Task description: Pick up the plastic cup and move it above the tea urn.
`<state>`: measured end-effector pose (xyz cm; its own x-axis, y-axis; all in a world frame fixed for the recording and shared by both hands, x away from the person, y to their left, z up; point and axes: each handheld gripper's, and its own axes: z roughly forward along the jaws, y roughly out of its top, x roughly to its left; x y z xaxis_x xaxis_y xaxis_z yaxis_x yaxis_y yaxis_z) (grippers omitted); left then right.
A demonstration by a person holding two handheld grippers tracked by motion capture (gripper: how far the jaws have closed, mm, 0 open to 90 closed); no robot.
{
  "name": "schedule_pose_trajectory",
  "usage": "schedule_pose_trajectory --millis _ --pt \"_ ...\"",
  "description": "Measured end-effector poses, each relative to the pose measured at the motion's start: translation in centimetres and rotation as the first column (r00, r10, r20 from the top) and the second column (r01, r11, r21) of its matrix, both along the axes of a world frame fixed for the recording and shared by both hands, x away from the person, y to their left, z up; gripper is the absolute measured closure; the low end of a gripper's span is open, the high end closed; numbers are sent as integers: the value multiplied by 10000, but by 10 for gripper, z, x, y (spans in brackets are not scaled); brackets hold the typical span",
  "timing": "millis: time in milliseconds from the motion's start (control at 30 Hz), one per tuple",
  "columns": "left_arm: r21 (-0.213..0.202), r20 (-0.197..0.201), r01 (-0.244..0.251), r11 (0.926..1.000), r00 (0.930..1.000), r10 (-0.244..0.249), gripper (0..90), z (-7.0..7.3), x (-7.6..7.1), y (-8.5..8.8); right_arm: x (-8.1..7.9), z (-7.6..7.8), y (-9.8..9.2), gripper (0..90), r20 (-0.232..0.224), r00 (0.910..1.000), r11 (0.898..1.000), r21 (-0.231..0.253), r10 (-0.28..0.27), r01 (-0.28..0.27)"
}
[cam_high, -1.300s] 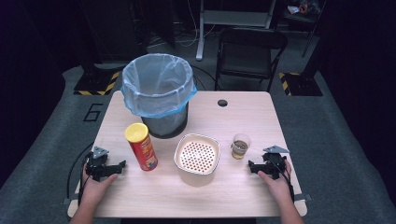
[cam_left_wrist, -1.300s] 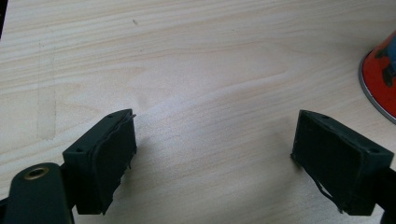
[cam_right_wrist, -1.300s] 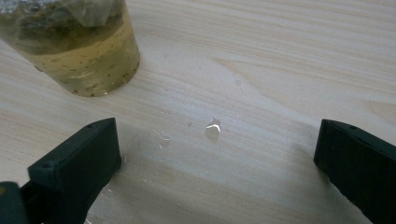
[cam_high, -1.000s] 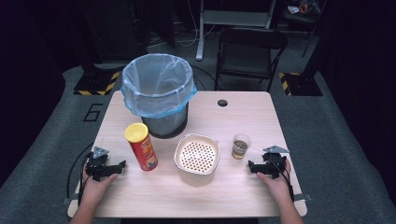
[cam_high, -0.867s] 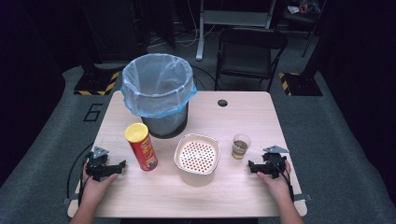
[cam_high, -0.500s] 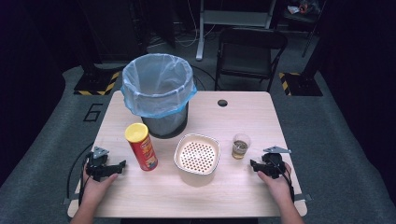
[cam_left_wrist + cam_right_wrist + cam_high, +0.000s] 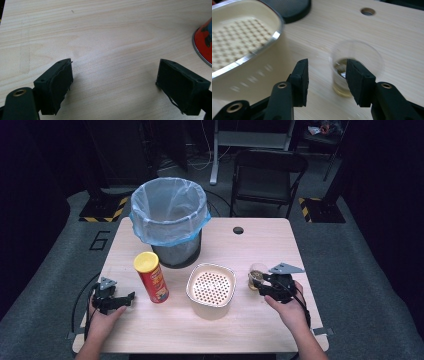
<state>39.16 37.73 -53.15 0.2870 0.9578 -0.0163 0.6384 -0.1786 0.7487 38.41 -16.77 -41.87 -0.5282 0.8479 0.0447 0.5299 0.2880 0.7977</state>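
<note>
Dark floor and black surroundings frame a pale wooden table (image 7: pixel 220 330), with a black chair (image 7: pixel 265 175) standing beyond its far edge. Item one: a black waste bin (image 7: pixel 172 227) lined with a blue-rimmed clear bag, on the far left part of the tabletop. Item two: a red crisp tube (image 7: pixel 151 277) with a yellow lid, upright, near the front of the bin. Item three: a cream strainer bowl (image 7: pixel 211 284) with a perforated insert, at the table's middle, to the right of the tube. Item four: a small clear plastic cup (image 7: pixel 256 276) holding a little yellowish liquid, upright on the wood just right of the bowl; in the right gripper view the cup (image 7: pixel 352 67) sits behind the right-hand jaw, not between the two. Item five: the right gripper (image 7: pixel 265 284), held in a hand just beside the cup; its jaws have just been closing and stand partly apart with nothing between them, bare wood showing in the gap. Item six: the left gripper (image 7: pixel 125 298), held in a hand near the front left edge, jaws spread wide over bare wood, the tube's base at the edge of its own view.
</note>
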Motion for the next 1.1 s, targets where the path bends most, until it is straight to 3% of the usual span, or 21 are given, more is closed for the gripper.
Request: schedule_pose_trajectory --millis 100,133,200,300,367,433,533,567,800,867,1100 --pt "5 -3 1 10000 10000 -1 130 0 0 0 5 9 23 528 -44 9983 9978 317 578 -577" --pt "9 -3 7 10000 10000 -7 130 0 0 0 5 9 23 528 -44 9983 9978 317 578 -577" --pt "18 -6 27 10000 10000 -27 131 0 0 0 14 13 43 517 -75 9959 9959 75 903 -902" --pt "65 10 52 10000 10000 -52 131 0 0 1 17 16 52 516 142 9962 9960 -238 864 -861" --pt "59 9 59 10000 10000 -59 131 0 0 1 22 20 59 515 57 9938 9936 194 1108 -1109" --pt "60 10 66 10000 10000 -66 131 0 0 1 24 21 64 517 39 9933 9932 111 1157 -1157" --pt "60 12 66 10000 10000 -66 131 0 0 1 27 18 69 527 -93 9925 9925 -85 1218 -1219" --pt "55 5 68 10000 10000 -68 131 0 0 1 30 13 72 535 -267 9921 9918 -354 1222 -1231" --pt "63 7 94 9999 10000 -94 131 0 0 1 33 2 75 623 -754 9864 9884 -311 1461 -1488" --pt "60 6 92 9999 10000 -93 131 0 0 1 30 2 76 638 -692 9831 9841 -417 1694 -1725" --pt "58 12 92 9999 10000 -92 131 0 0 1 23 2 72 643 -692 9833 9830 -620 1684 -1727"
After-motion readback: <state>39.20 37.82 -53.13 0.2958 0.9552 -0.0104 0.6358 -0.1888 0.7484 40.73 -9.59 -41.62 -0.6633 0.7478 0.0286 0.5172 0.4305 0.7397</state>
